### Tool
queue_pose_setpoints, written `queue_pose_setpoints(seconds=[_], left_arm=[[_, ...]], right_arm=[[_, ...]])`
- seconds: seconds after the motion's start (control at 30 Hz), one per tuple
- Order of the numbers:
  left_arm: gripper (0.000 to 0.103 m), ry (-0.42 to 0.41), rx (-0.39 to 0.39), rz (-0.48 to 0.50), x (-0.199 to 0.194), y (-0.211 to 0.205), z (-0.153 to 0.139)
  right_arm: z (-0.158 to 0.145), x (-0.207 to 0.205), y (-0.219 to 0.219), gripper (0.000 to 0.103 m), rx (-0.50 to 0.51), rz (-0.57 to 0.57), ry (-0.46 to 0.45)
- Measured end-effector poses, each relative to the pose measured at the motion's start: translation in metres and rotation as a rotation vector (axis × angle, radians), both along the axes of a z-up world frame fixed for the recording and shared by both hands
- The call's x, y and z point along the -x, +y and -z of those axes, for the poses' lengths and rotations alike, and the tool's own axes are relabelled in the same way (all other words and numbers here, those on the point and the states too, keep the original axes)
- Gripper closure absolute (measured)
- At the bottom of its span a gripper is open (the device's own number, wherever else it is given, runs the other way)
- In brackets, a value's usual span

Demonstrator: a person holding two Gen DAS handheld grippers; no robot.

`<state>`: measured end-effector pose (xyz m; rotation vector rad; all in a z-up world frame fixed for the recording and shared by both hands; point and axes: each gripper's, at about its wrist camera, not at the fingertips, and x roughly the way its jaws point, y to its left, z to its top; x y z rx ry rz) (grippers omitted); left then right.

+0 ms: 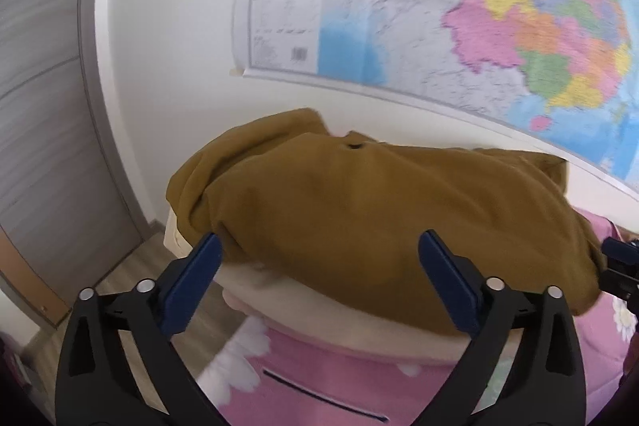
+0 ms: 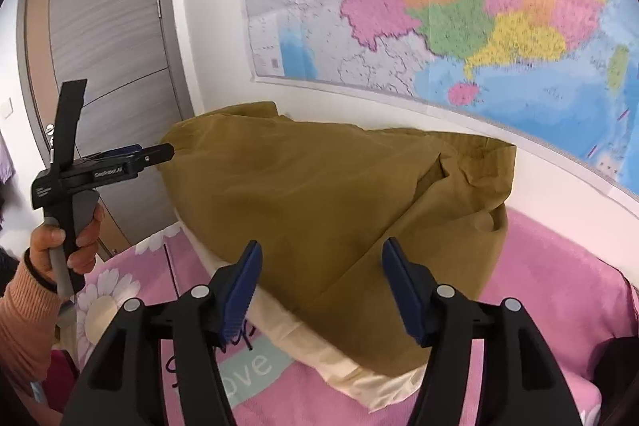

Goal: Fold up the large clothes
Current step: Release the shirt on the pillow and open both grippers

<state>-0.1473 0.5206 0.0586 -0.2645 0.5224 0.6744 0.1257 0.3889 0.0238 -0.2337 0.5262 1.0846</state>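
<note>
Pink flowered bedding point(image 2: 559, 266) covers the bed and serves as the folding surface. Nearest, the right gripper point(image 2: 319, 290) hovers with jaws parted and nothing between them; the left gripper point(image 1: 319, 274) stands wide, also empty, so both appear free for a fresh hold. One mustard-brown garment point(image 1: 359, 206), the item to fold, lies bunched on one cream pillow point(image 1: 339, 314), probably set there to keep it raised and reachable. One hand point(image 2: 68, 246) in a salmon sleeve grips the left tool's handle. Beyond, one wall map point(image 2: 439, 6) and one grey door point(image 2: 108, 26).
</note>
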Motion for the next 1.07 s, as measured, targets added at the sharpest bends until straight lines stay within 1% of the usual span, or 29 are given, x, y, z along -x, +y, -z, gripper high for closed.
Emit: queue_pose_setpoints(seconds=[0.03,0.1,0.17,0.2,0.27,0.33,0.4,0.5,0.63,0.73,0.8,0.9,1.07], left_arm=[[0.006,-0.004,0.000,0.005,0.002,-0.008,-0.002],[0.006,-0.013,0.003,0.023,0.005,-0.022,-0.004],[0.005,-0.016,-0.015,0.016,0.008,-0.037,-0.005],[0.005,-0.016,-0.016,0.016,0.009,-0.043,-0.006],[0.005,-0.007,-0.016,-0.002,0.010,-0.053,-0.005],[0.005,0.009,-0.015,-0.016,0.010,-0.062,-0.002],[0.005,0.020,-0.006,-0.023,0.013,-0.070,0.001],[0.005,0.041,0.006,-0.027,0.017,-0.082,0.007],[0.005,0.054,0.040,-0.023,0.024,-0.095,0.016],[0.005,0.072,0.019,-0.034,0.025,-0.108,0.022],[0.005,0.087,0.010,-0.024,0.025,-0.117,0.026],[0.005,0.105,0.024,-0.026,0.026,-0.127,0.031],[0.005,0.106,0.038,-0.014,0.033,-0.145,0.036]], right_arm=[[0.000,0.004,-0.001,0.036,0.000,-0.002,-0.004],[0.001,0.010,-0.006,0.033,-0.012,0.008,-0.007],[0.001,0.014,-0.011,0.028,-0.022,0.009,0.004],[0.001,0.015,-0.011,0.025,-0.025,0.015,0.007],[0.002,0.018,-0.014,0.022,-0.036,0.015,0.020],[0.004,0.024,-0.019,0.013,-0.046,0.026,0.029],[0.004,0.028,-0.024,0.012,-0.051,0.032,0.028],[0.006,0.036,-0.031,0.006,-0.059,0.039,0.034],[0.009,0.045,-0.037,0.006,-0.058,0.054,0.028],[0.012,0.052,-0.043,0.006,-0.060,0.069,0.021],[0.014,0.055,-0.051,0.006,-0.064,0.076,0.025],[0.018,0.061,-0.059,0.006,-0.065,0.080,0.034],[0.026,0.070,-0.078,0.006,-0.066,0.089,0.056]])
